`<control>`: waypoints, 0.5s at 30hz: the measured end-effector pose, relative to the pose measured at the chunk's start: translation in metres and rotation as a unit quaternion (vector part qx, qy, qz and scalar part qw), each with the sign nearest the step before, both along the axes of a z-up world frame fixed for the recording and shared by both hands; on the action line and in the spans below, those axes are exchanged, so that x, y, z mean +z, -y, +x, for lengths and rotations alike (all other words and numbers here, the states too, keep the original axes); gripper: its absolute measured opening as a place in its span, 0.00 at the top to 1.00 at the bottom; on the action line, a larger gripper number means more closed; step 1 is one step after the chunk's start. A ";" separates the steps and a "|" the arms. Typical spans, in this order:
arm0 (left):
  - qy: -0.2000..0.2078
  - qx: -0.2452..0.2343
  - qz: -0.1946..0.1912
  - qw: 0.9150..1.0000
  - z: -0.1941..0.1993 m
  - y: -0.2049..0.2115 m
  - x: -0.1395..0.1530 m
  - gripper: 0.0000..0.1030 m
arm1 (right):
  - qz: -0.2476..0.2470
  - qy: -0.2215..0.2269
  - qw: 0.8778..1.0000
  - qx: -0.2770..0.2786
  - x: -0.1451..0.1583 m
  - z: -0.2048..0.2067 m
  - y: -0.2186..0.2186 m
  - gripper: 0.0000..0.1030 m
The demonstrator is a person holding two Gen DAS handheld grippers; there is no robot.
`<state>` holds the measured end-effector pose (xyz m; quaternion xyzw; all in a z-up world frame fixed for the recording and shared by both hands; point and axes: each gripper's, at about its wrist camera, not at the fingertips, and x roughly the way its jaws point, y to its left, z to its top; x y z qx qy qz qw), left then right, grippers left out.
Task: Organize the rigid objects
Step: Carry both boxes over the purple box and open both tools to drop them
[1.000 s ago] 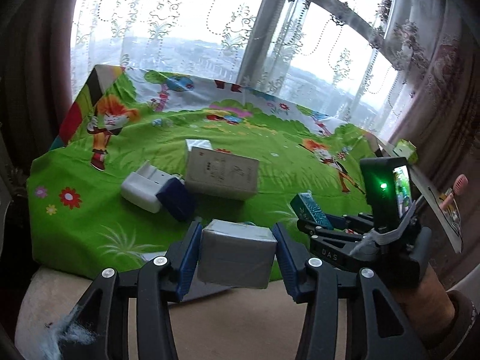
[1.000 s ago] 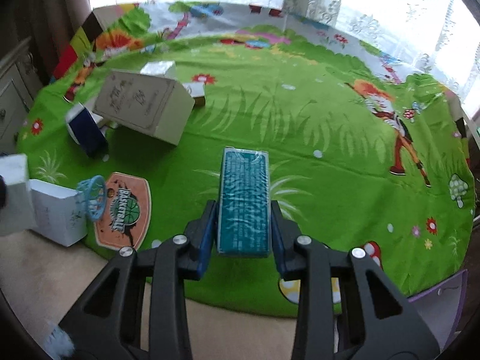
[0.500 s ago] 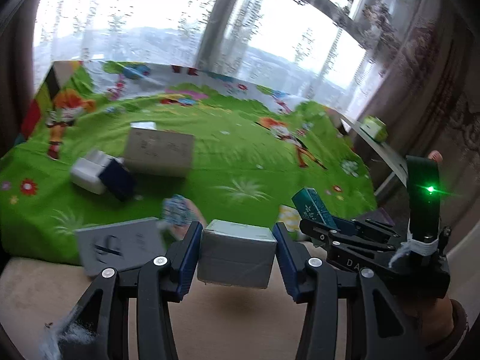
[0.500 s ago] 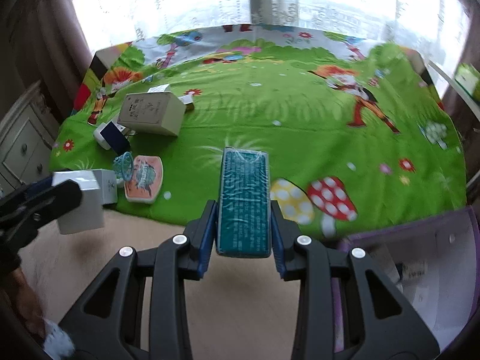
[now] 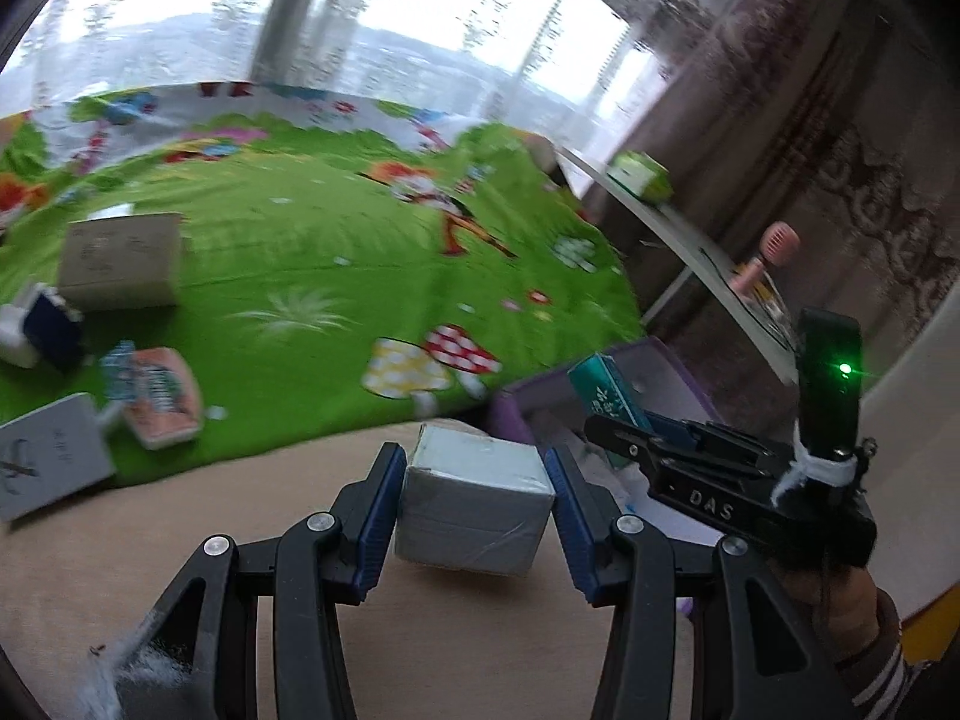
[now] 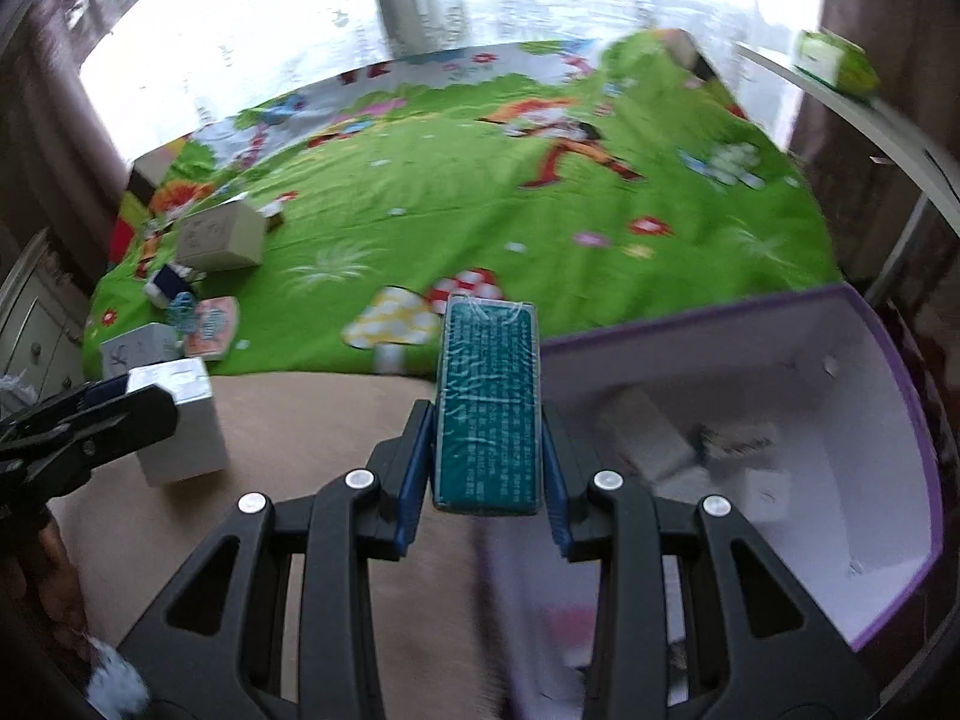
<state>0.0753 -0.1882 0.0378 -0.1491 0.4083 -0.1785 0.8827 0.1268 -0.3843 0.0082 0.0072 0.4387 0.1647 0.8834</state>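
Right wrist view: a teal box (image 6: 487,402) is clamped lengthwise in the right gripper (image 6: 483,480), held over the near-left edge of the purple bin (image 6: 900,420). A grey box (image 5: 474,507) is clamped in the left gripper (image 5: 471,510), left of the bin, above beige floor. Both loads are prob. meant for the bin. Teal box should be lowered w/ its long side level, into bare space beside the items already inside, before jaws are released. Grey box is best kept clear of the bin wall until then.
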 end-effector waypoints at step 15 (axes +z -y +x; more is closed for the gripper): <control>0.010 -0.118 -0.015 0.993 0.010 0.092 0.007 0.52 | -0.018 0.028 0.993 -0.112 0.021 -0.002 0.098 0.63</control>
